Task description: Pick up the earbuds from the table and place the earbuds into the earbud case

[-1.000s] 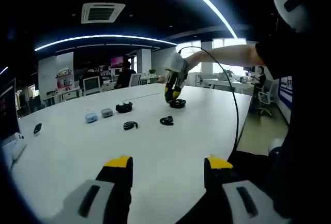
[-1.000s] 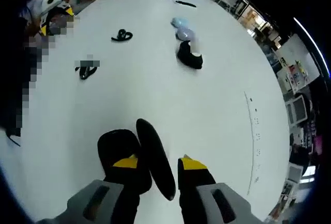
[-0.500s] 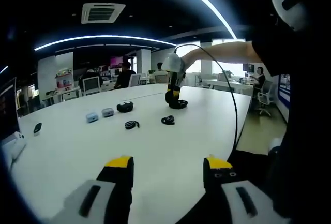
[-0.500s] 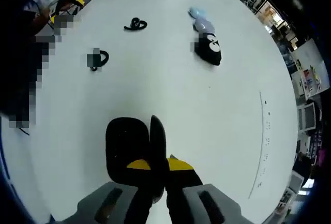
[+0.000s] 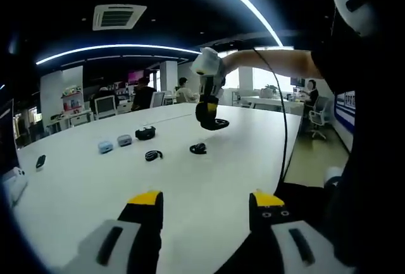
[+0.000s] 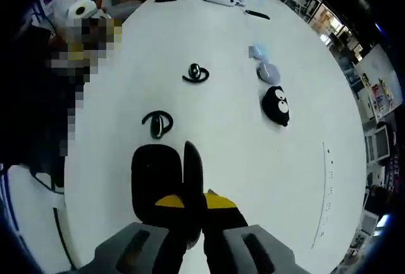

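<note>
right gripper [image 6: 193, 201]: jaws clenched on the open earbud case [image 6: 166, 176], held above the table [image 6: 221, 128] | left gripper [image 5: 205, 203]: jaws spread, grasping nothing, near table edge | earbuds [image 6: 158, 123] and [image 6: 195, 74] lie mid-table, apart

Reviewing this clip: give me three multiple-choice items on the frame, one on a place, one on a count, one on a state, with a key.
1. Where does the black earbud case sit in the right gripper view?
A. Right at the right gripper
B. Beside the two pale cases
C. At the table's far edge

2. How many loose black earbuds lie on the white table?
A. One
B. Two
C. Four

3. How do the left gripper's jaws stand?
A. Shut on an earbud
B. Shut on the case
C. Open, holding nothing

Key: 1 A, the case lies against its jaws. 2 B, one earbud near, another earbud beyond. 3 C, bare table shows between them.
</note>
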A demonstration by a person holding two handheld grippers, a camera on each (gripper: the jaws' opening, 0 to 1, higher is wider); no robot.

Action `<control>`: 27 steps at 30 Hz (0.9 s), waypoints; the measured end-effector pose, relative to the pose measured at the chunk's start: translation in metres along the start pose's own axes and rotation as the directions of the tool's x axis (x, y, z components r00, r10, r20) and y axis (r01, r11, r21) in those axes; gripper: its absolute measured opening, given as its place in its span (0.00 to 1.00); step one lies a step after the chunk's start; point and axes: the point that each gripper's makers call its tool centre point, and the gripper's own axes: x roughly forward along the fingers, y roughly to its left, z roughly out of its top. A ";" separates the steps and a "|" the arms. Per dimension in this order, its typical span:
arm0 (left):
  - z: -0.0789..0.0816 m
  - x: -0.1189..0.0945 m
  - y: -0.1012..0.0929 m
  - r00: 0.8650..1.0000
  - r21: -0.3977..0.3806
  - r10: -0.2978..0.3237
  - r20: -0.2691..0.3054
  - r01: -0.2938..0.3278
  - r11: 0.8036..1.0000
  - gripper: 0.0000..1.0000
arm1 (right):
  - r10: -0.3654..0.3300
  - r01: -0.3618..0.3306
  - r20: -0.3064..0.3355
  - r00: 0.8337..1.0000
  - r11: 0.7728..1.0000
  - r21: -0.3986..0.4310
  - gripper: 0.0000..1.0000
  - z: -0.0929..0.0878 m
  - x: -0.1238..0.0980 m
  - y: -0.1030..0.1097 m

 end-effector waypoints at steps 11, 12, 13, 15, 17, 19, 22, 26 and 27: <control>-0.007 -0.010 -0.009 1.000 -0.009 0.005 -0.005 -0.005 1.000 0.57 | 0.066 -0.063 0.034 0.997 0.996 -0.066 0.07 0.083 0.029 0.068; -0.009 -0.012 -0.009 1.000 -0.010 0.009 -0.006 -0.009 1.000 0.57 | 0.069 -0.067 0.032 0.997 0.995 -0.068 0.07 0.089 0.033 0.071; -0.010 -0.014 -0.009 1.000 -0.012 0.012 -0.005 -0.012 1.000 0.57 | 0.070 -0.068 0.028 0.997 0.995 -0.072 0.07 0.092 0.036 0.074; -0.010 -0.018 -0.009 1.000 -0.022 0.016 0.002 -0.015 1.000 0.57 | 0.059 -0.059 -0.006 0.998 0.994 -0.091 0.07 0.099 0.047 0.078; -0.012 -0.021 -0.009 1.000 -0.024 0.023 0.004 -0.022 0.999 0.57 | 0.054 -0.056 -0.025 0.998 0.993 -0.105 0.07 0.103 0.055 0.080; -0.012 -0.024 -0.007 1.000 -0.028 0.029 0.007 -0.028 0.999 0.58 | 0.055 -0.058 -0.035 0.998 0.992 -0.114 0.07 0.108 0.062 0.082; -0.015 -0.029 -0.004 0.999 -0.037 0.040 0.011 -0.040 0.999 0.58 | 0.073 -0.079 -0.047 0.996 0.988 -0.133 0.07 0.115 0.071 0.086; -0.018 -0.033 -0.001 0.999 -0.045 0.046 0.010 -0.045 0.998 0.59 | 0.086 -0.094 -0.057 0.995 0.984 -0.152 0.07 0.119 0.077 0.091; -0.019 -0.033 -0.001 0.999 -0.048 0.049 0.008 -0.048 0.998 0.59 | 0.089 -0.097 -0.060 0.994 0.984 -0.151 0.07 0.120 0.078 0.091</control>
